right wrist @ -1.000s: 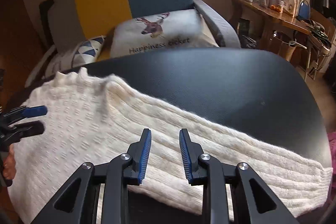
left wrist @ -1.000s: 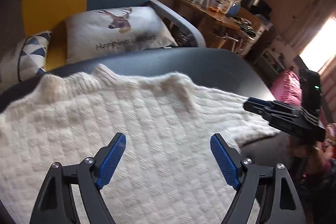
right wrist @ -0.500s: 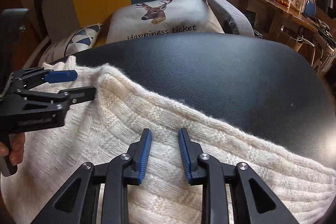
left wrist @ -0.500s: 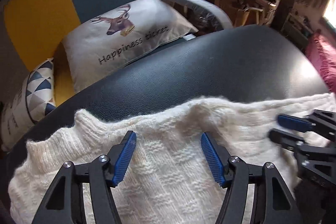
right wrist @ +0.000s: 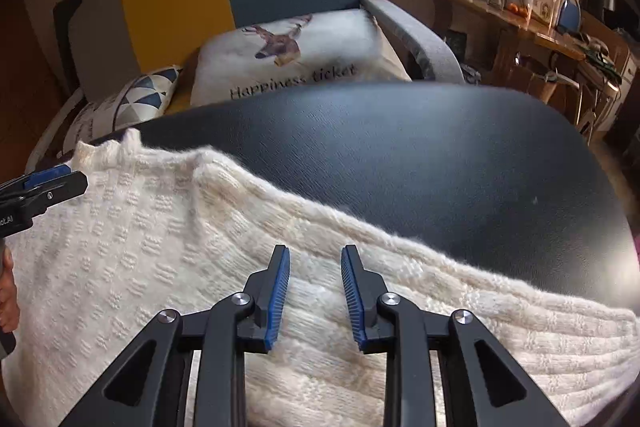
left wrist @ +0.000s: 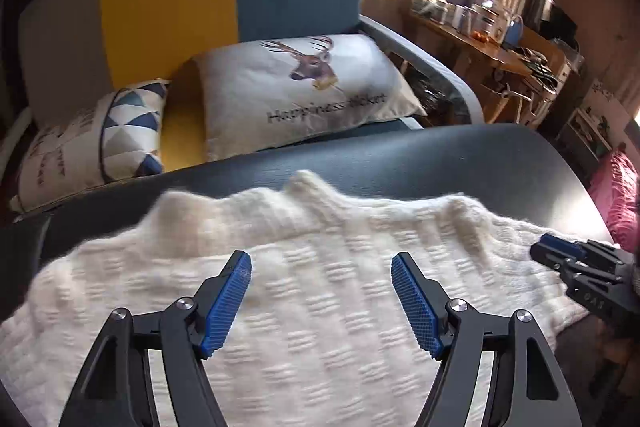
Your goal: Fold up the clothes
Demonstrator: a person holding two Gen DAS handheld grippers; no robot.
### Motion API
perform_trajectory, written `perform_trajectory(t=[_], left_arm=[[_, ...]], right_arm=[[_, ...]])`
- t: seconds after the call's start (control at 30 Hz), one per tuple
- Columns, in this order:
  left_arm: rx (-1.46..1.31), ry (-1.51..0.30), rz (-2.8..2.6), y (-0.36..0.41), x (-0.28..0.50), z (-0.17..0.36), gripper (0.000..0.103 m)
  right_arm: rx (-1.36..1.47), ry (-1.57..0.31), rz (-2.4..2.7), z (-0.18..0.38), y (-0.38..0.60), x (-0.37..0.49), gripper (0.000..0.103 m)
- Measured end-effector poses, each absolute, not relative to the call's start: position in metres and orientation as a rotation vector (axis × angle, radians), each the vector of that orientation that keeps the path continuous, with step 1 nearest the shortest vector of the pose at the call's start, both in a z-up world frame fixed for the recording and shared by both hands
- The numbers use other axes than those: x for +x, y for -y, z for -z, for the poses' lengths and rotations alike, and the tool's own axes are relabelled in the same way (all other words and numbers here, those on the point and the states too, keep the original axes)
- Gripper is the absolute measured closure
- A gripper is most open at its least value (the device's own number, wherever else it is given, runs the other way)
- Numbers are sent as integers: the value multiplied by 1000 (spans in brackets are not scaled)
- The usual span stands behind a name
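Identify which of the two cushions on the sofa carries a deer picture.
The larger white cushion, lying under the sofa's blue backrest, carries the deer. The smaller cushion left of it has blue triangles instead.

The white rectangular cushion with a printed deer head, at upper centre of the right wrist frame, carries the dark words "Happiness ticket" below the deer. In the left wrist frame the same cushion shows "Happiness" clearly, the second word blurred. Small letters on the black gripper bodies at the frame edges are too small to read.
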State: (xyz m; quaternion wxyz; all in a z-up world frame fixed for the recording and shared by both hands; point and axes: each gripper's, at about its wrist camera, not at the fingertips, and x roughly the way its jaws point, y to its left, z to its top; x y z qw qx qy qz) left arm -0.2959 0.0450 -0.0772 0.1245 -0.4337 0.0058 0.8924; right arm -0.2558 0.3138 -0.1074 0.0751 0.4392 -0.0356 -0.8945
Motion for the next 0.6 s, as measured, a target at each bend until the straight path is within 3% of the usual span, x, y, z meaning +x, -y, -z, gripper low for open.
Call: perform_trajectory(t=[0.2, 0.5, 0.6], left_arm=[[-1314, 19, -2702, 39, -310, 79, 29], [-1471, -41, -2774, 63, -334, 118, 28], [-1428, -63, -2833, 62, -328, 123, 24]], right_arm=[[1206, 24, 2447, 91, -216, -285, 77], [1330, -154, 2376, 125, -126, -348, 77], [1340, -42, 2431, 132, -144, -355, 81]])
